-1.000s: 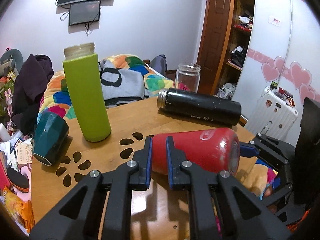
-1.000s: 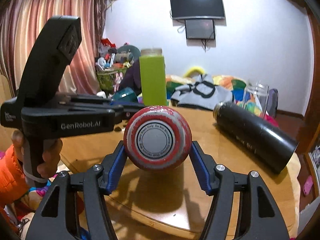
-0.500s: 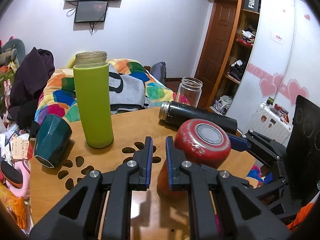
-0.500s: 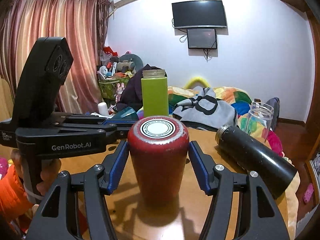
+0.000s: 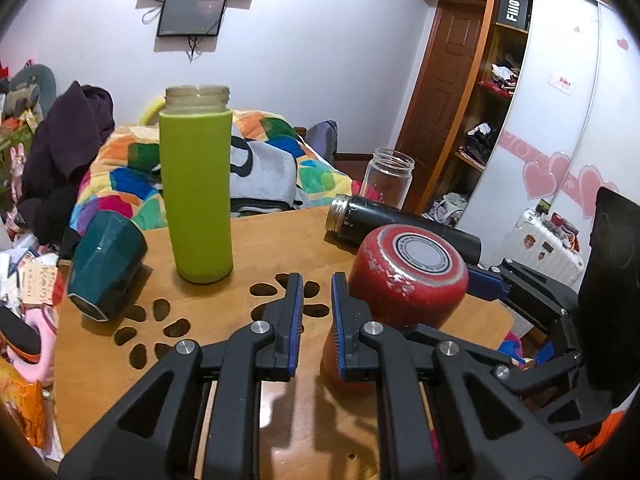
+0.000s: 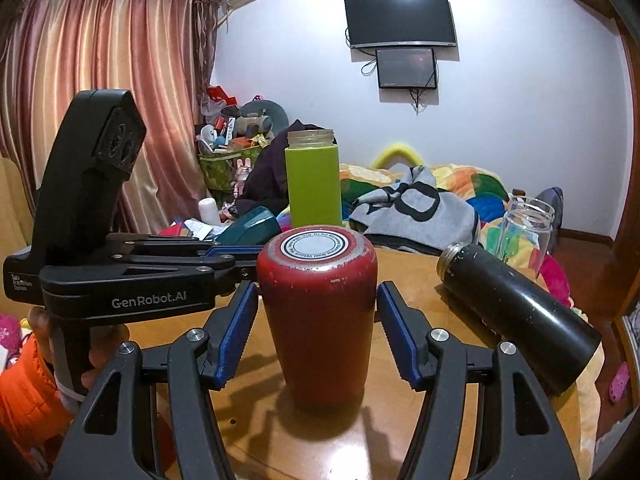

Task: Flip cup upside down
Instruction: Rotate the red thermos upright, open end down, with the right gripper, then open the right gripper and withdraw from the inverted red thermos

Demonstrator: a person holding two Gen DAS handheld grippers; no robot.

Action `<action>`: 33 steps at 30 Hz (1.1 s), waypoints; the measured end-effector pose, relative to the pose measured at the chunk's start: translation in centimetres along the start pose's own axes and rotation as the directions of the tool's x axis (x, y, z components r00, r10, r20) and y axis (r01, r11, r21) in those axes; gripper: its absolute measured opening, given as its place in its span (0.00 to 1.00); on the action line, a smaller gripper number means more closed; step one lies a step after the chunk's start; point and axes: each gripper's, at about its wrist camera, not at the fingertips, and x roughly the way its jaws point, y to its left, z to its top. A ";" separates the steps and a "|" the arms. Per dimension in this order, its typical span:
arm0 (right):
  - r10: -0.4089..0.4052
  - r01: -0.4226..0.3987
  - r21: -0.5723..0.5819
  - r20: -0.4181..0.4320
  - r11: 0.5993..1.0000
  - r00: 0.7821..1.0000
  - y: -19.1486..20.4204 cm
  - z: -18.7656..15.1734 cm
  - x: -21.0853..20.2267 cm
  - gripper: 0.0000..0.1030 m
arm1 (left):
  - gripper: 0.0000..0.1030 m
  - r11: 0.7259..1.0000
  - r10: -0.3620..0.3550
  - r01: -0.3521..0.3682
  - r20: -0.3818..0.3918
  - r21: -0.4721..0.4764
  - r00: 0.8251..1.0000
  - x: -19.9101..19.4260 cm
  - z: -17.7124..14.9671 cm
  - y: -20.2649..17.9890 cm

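The red cup [image 6: 320, 312] stands upside down on the wooden table [image 6: 420, 412], its round base label facing up. It also shows in the left wrist view [image 5: 408, 276]. My right gripper [image 6: 316, 336] is open; its blue pads stand either side of the cup with a small gap on each side. My left gripper [image 5: 316, 320] has its jaws nearly closed on nothing, just left of the cup.
A tall green bottle [image 5: 196, 188] stands upright behind. A black flask [image 6: 516, 312] lies on its side at the right. A teal cup [image 5: 104, 260] lies tipped at the table's left edge. A clear glass jar [image 5: 388, 178] stands at the far edge.
The red cup went from lying on its side in the right gripper to standing upside down on the table. The right jaws have opened off it.
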 end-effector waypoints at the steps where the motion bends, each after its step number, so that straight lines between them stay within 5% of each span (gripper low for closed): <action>1: 0.002 -0.002 -0.001 0.001 1.000 1.000 0.0 0.0 -0.3 0.56 | 0.11 1.000 0.006 -0.006 0.007 0.001 1.000 -0.4 0.0 -0.1; 5: -0.012 0.013 -0.009 0.017 1.000 1.000 0.1 0.1 -1.7 0.59 | 0.22 0.999 0.045 -0.045 0.056 -0.012 0.997 -2.3 -0.2 -0.2; 9: -0.033 0.033 0.013 0.056 0.999 0.998 -0.1 0.6 -3.7 0.83 | 0.45 0.996 0.084 -0.083 0.124 -0.011 0.989 -4.4 -0.3 -0.9; 14: -0.051 0.047 0.038 0.124 0.998 0.991 -0.4 1.7 -6.5 0.99 | 0.67 0.993 0.121 -0.121 0.203 -0.012 0.972 -6.8 -0.6 -2.4; 17: -0.071 0.064 0.051 0.152 0.997 0.986 -0.5 2.0 -7.8 1.00 | 0.99 0.980 0.197 -0.199 0.248 -0.019 0.948 -8.0 -1.1 -3.2; 24: -0.142 0.132 0.074 0.163 0.989 0.976 -0.4 2.3 -9.4 1.00 | 1.00 0.952 0.289 -0.305 0.335 -0.007 0.897 -10.2 -2.0 -5.6; 33: -0.214 0.203 0.075 0.179 0.976 0.960 0.0 1.9 -10.9 1.00 | 1.00 0.943 0.319 -0.332 0.372 -0.030 0.872 -11.5 -2.6 -6.8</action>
